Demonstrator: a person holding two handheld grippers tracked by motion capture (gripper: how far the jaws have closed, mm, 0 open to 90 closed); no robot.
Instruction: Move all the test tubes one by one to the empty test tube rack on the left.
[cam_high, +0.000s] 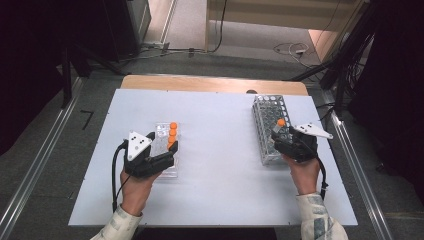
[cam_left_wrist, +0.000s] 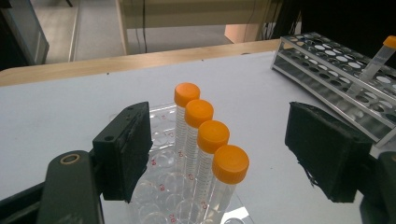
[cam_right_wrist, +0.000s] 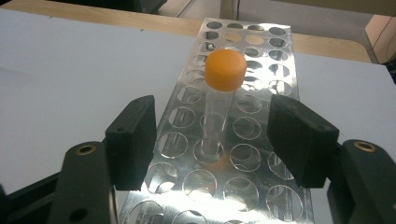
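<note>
Orange-capped tubes at the centre of the work, spread over a white table (cam_high: 220, 165). Largest on that table: a clear perforated tube rack (cam_high: 264, 112) at the right, lying lengthwise, with one orange-capped tube (cam_right_wrist: 220, 100) standing in a hole near its middle, slightly tilted. At the left, a smaller clear plastic tray (cam_left_wrist: 161, 122) holding four orange-capped tubes (cam_left_wrist: 201, 154) upright in a tight row, caps touching. Left gripper (cam_left_wrist: 219, 156) held in a hand beside the tray, jaws wide apart on either side of the row, pads clear of the tubes, gripping nothing. Right gripper (cam_right_wrist: 215, 140) held at the near end of the rack, jaws parted around the single tube, not touching it, holding nothing.
</note>
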